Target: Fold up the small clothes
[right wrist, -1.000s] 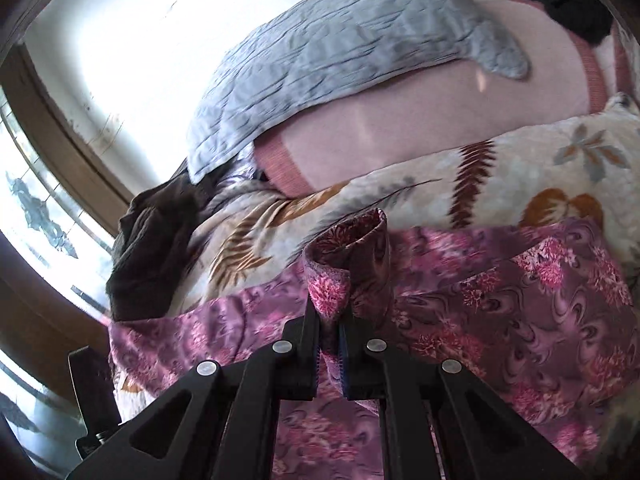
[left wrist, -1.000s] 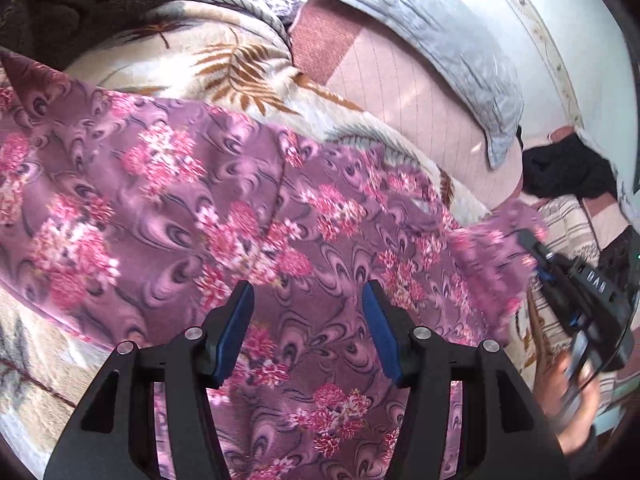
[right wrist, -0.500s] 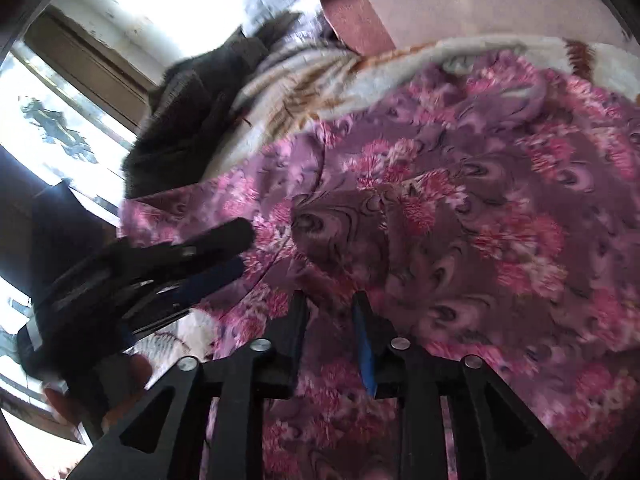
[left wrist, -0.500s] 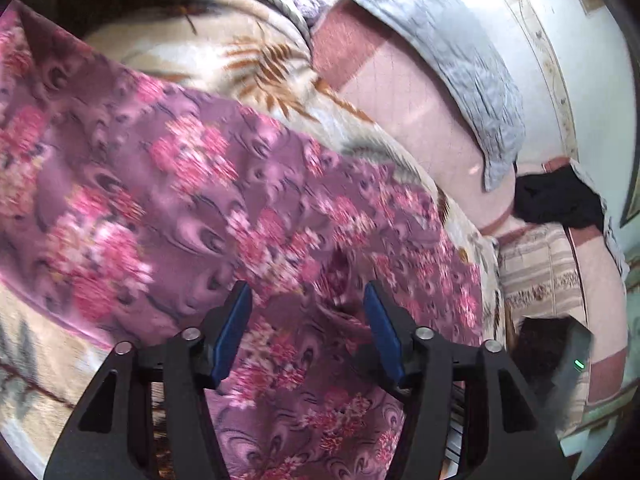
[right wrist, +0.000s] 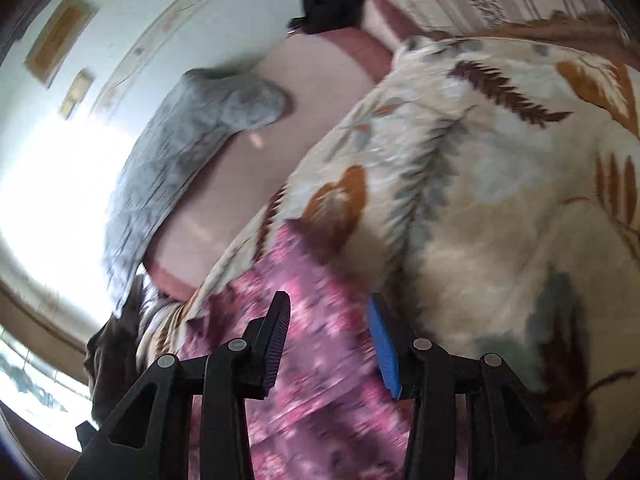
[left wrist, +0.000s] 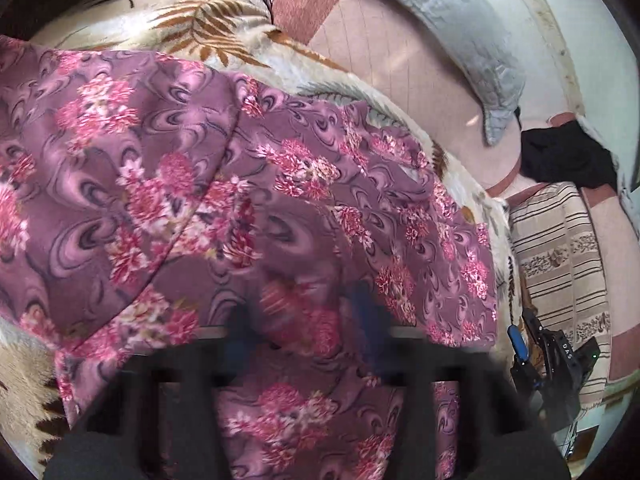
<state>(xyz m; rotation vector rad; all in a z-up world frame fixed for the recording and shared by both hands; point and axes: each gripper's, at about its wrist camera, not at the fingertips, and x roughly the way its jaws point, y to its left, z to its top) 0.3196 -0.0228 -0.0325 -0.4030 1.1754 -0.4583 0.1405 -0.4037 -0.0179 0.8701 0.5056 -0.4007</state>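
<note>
A purple floral garment (left wrist: 192, 184) lies spread over a cream leaf-print blanket (left wrist: 208, 28) on a bed, worked by two hand-held grippers.

The left gripper (left wrist: 304, 320), smeared by motion blur in its own view, has just been closing, and a raised fold of the garment appears to be pinched between its fingers. The right gripper (right wrist: 328, 340) has just been opening; its fingers stand partly apart with nothing pressed between them, the garment's edge lying below the gap and the blanket beside it. A grey quilted pillow (left wrist: 452, 40) rests on the pink sheet (left wrist: 384, 60) beyond the blanket, and a striped cushion (left wrist: 560, 256) sits near the right gripper.
</note>
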